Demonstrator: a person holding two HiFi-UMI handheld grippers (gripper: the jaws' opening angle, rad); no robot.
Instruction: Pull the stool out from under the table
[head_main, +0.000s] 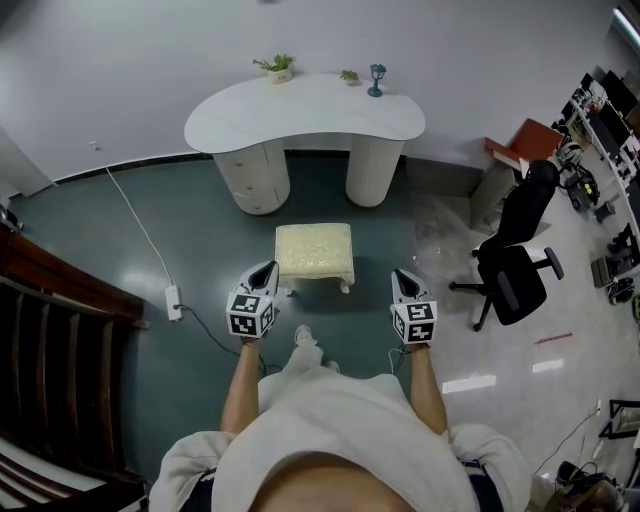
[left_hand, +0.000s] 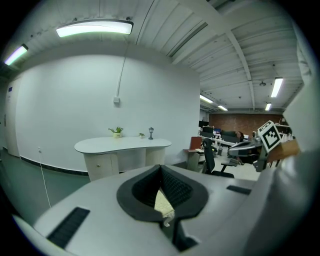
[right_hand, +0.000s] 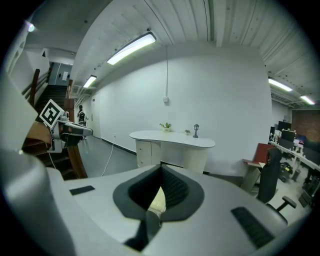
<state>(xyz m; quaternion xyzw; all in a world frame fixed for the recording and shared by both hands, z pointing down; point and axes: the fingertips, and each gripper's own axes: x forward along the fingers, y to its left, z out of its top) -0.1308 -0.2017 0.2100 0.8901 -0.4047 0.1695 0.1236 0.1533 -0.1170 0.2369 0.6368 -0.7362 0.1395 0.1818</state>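
Holding left gripper (head_main: 266, 272) and right gripper (head_main: 404, 278) forward, arms extended, flanking stool (head_main: 314, 252); both jaws clenched, empty.

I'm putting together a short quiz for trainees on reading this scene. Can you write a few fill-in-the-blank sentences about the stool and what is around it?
1. The cream stool stands on the floor ____ the left gripper and the right gripper.
2. The stool stands fully ____ from under the white table.
3. The black office chair stands on the person's ____ side.
4. The small blue lamp stands on top of the ____.

Missing words: between; out; right; table.
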